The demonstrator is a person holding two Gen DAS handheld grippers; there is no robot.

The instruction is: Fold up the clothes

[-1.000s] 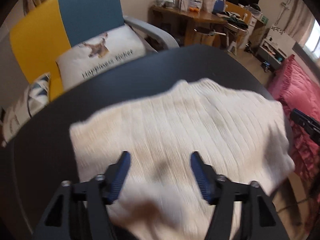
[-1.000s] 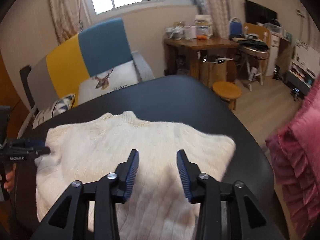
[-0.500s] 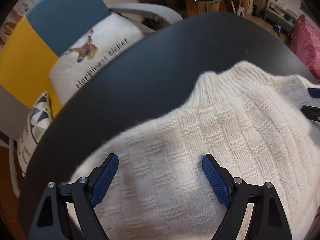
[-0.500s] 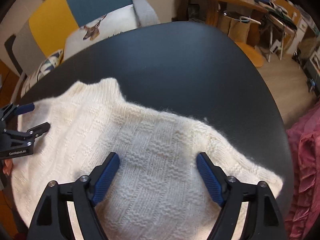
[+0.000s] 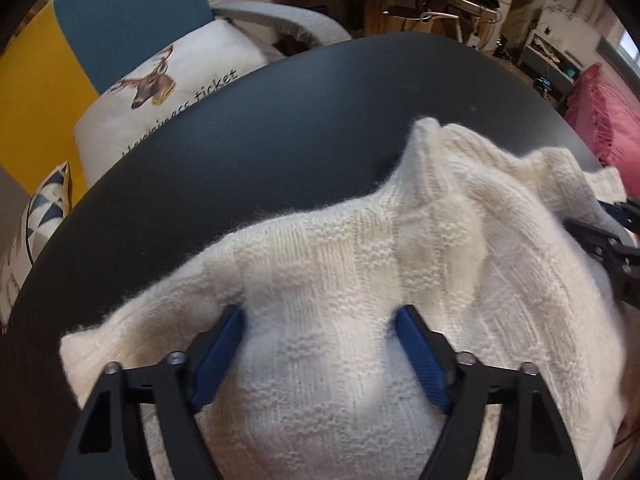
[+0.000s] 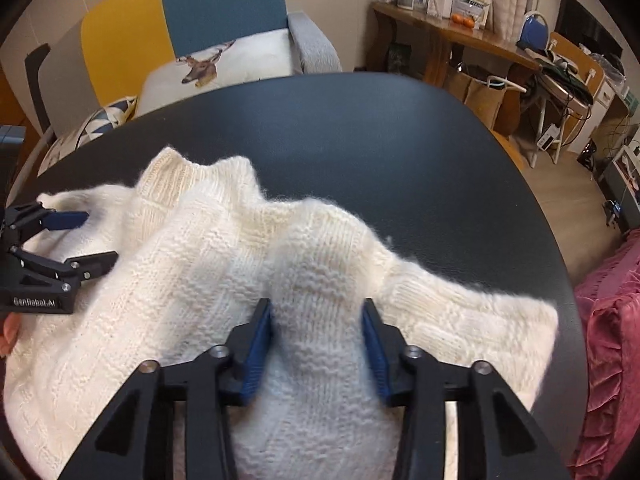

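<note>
Two grippers down on one cream knitted sweater (image 6: 192,280), spread over the near half of a dark round table (image 6: 360,140), collar toward the far edge. Left gripper (image 5: 320,320) closing, a raised hump of knit bunched between its blue pads (image 5: 218,356). Right gripper (image 6: 318,316) closing likewise, a ridge of the shoulder pinched up between its fingers. Pads apparently pressing the wool on both sides, though the fuzzy nap blurs the exact contact. Step in hand, by judgement: taking hold of the garment for a fold. Next, probably: firm up both pinches, then lift evenly and carry the gathered knit across, keeping the two sides level. Armchair (image 6: 224,12) beyond, not involved.
</note>
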